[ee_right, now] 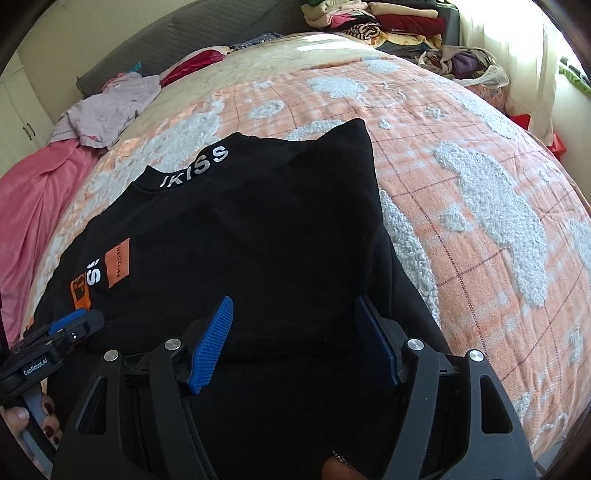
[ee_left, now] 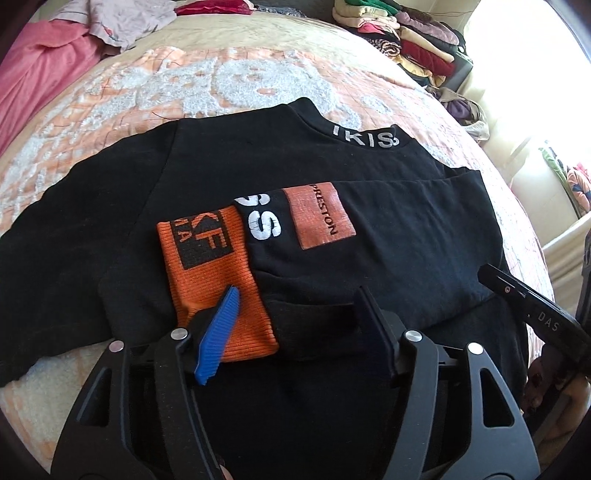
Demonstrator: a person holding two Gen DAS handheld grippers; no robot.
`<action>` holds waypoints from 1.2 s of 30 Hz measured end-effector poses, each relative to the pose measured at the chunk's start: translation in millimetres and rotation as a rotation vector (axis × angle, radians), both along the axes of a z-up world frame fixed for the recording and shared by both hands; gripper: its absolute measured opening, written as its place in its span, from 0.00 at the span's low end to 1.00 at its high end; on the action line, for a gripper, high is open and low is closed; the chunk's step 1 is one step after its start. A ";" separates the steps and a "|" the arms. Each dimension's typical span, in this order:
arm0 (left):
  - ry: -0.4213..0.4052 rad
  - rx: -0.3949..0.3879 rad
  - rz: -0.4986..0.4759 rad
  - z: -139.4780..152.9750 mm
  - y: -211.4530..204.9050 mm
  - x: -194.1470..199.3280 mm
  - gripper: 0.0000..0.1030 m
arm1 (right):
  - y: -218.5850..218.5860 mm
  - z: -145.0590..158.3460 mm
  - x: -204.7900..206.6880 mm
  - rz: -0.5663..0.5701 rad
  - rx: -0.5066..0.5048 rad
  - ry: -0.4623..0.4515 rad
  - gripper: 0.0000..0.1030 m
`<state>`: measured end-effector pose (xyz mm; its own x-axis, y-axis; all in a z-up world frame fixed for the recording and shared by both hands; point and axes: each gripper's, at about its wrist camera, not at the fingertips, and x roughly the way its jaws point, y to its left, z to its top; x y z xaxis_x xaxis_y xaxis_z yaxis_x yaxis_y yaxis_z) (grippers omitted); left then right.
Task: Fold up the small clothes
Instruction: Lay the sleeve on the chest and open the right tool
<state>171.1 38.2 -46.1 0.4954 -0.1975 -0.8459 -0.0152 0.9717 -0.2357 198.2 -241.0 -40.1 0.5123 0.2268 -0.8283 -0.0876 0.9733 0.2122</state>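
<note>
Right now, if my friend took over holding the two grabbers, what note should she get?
Left gripper: jaws open, nothing held, over the orange cuff of the folded-in sleeve.
Right gripper: jaws open, nothing held, over the shirt's near edge.
Black shirt: lies flat on the peach blanket, collar on the far side. One sleeve is folded across the body; the other is spread out to the side.
Done: first sleeve fold.
Left: probably fold the other sleeve in, then fold the body up. Folded clothes are stacked at the far end of the bed.
</note>
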 end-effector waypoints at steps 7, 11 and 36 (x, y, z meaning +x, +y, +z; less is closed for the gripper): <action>-0.005 -0.022 0.001 6.8 0.9 -5.7 0.60 | -7.2 11.3 -14.1 -0.020 0.042 -0.008 0.78; -0.018 -0.038 0.003 13.7 2.9 -11.5 0.66 | -10.7 15.2 -23.1 -0.039 0.063 -0.008 0.86; -0.132 0.005 0.074 61.5 28.4 -59.6 0.91 | 18.7 65.8 -64.0 0.036 0.079 -0.144 0.95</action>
